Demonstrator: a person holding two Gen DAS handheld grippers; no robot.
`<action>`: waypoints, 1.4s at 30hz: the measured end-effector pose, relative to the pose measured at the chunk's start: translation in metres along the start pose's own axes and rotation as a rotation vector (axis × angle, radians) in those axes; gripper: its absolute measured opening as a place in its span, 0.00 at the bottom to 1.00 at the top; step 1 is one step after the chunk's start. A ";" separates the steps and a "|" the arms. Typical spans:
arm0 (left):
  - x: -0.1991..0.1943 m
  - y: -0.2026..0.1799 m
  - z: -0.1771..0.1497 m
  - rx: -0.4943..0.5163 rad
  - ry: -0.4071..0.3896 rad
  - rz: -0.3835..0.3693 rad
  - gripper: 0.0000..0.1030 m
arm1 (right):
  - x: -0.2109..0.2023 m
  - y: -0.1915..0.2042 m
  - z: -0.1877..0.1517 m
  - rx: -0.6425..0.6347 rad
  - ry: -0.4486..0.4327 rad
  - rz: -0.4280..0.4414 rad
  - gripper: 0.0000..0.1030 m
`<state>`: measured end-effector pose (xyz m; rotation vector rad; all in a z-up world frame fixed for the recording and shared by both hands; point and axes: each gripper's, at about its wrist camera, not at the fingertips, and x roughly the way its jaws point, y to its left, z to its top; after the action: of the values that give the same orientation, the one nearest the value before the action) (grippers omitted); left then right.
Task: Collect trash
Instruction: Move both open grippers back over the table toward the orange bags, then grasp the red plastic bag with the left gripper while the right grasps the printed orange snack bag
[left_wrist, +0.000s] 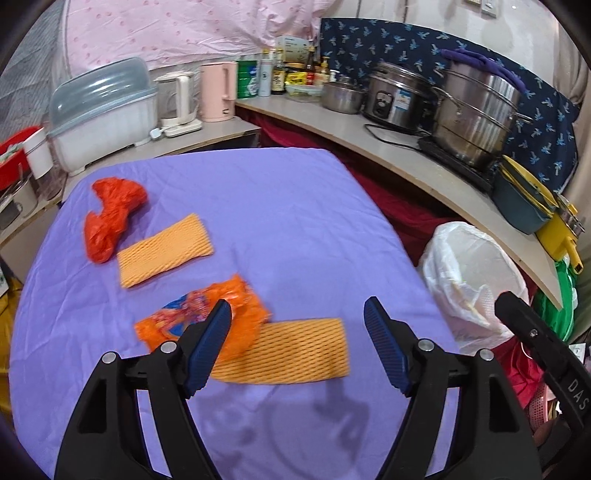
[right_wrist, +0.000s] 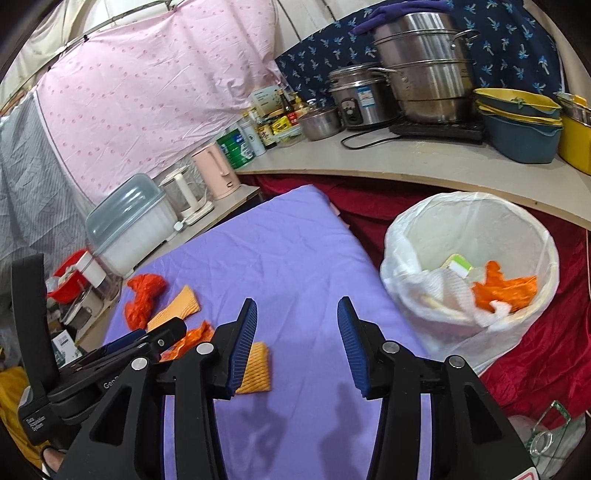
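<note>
On the purple tablecloth (left_wrist: 288, 221) lie a crumpled red plastic bag (left_wrist: 110, 218), two orange foam nets (left_wrist: 166, 249) (left_wrist: 291, 350) and an orange snack wrapper (left_wrist: 207, 317). My left gripper (left_wrist: 297, 314) is open and empty, just above the near foam net and wrapper. My right gripper (right_wrist: 297, 310) is open and empty above the cloth, left of the white-lined trash bin (right_wrist: 476, 221), which holds an orange wrapper (right_wrist: 506, 291) and white paper. The left gripper (right_wrist: 147, 339) shows at the left in the right wrist view.
A curved counter (left_wrist: 406, 147) behind and right of the table carries steel pots (left_wrist: 476, 110), a rice cooker (left_wrist: 395, 96), bottles and stacked basins (left_wrist: 524, 199). A dish box (left_wrist: 103, 114) and kettles (left_wrist: 218, 92) stand at back left. Red fabric (right_wrist: 535, 350) surrounds the bin.
</note>
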<state>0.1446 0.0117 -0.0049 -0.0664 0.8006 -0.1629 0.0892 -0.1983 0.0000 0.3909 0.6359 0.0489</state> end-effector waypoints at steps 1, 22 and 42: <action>0.000 0.007 -0.002 -0.005 -0.001 0.012 0.68 | 0.002 0.005 -0.003 -0.005 0.007 0.006 0.43; 0.007 0.154 -0.012 -0.159 0.023 0.178 0.68 | 0.078 0.114 -0.062 -0.122 0.205 0.126 0.43; 0.068 0.234 0.042 -0.224 0.014 0.256 0.82 | 0.159 0.154 -0.069 -0.125 0.297 0.151 0.42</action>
<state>0.2492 0.2303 -0.0518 -0.1735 0.8314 0.1690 0.1882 -0.0059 -0.0842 0.3123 0.8905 0.2939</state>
